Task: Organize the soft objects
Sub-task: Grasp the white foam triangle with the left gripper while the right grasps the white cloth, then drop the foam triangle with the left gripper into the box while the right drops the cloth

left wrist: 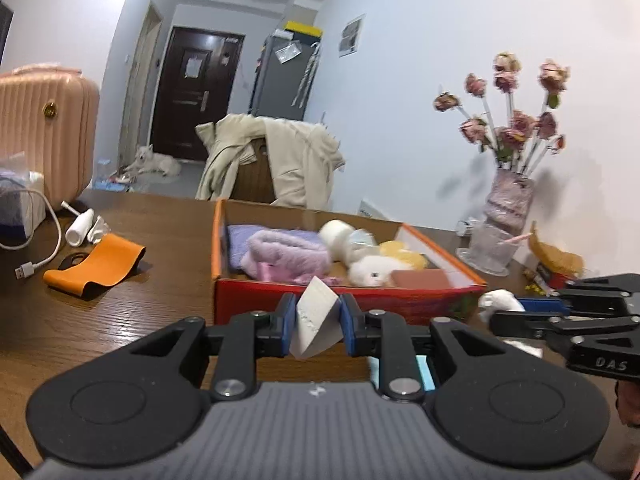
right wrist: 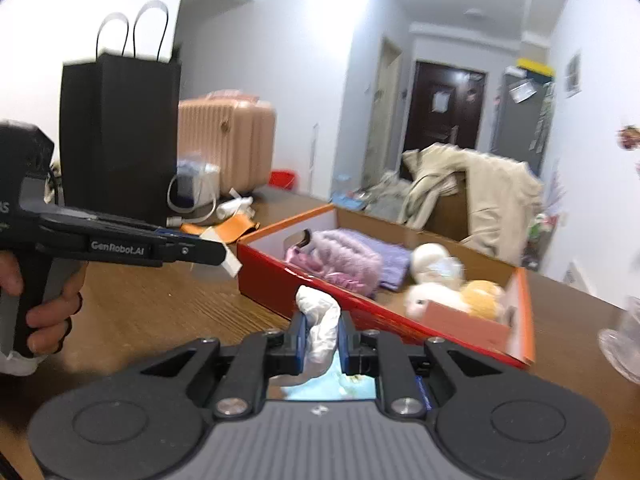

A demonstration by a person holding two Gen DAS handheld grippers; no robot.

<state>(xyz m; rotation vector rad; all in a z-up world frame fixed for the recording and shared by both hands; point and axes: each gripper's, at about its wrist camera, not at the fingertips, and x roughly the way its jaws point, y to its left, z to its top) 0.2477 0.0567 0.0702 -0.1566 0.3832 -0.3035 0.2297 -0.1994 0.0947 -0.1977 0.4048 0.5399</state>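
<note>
An orange-red cardboard box (left wrist: 344, 300) (right wrist: 280, 280) sits on the wooden table and holds a lilac fluffy cloth (left wrist: 284, 254) (right wrist: 344, 260), a white plush (left wrist: 370, 268) (right wrist: 424, 296), a yellow plush (left wrist: 404, 254) (right wrist: 480, 294) and a cream round toy (left wrist: 338, 236) (right wrist: 430, 260). My left gripper (left wrist: 318, 322) (right wrist: 224, 250) is shut on a white sponge wedge (left wrist: 314, 320) (right wrist: 232, 266) just in front of the box. My right gripper (right wrist: 322, 340) (left wrist: 508, 308) is shut on a crumpled white soft piece (right wrist: 320, 320) (left wrist: 498, 302) at the box's near side.
An orange strap (left wrist: 96, 264), a white bottle (left wrist: 80, 226) and a USB cable (left wrist: 36, 260) lie on the left of the table. A pink suitcase (left wrist: 44, 132) (right wrist: 228, 140) and a black paper bag (right wrist: 120, 132) stand behind. A flower vase (left wrist: 500, 216) stands at the right.
</note>
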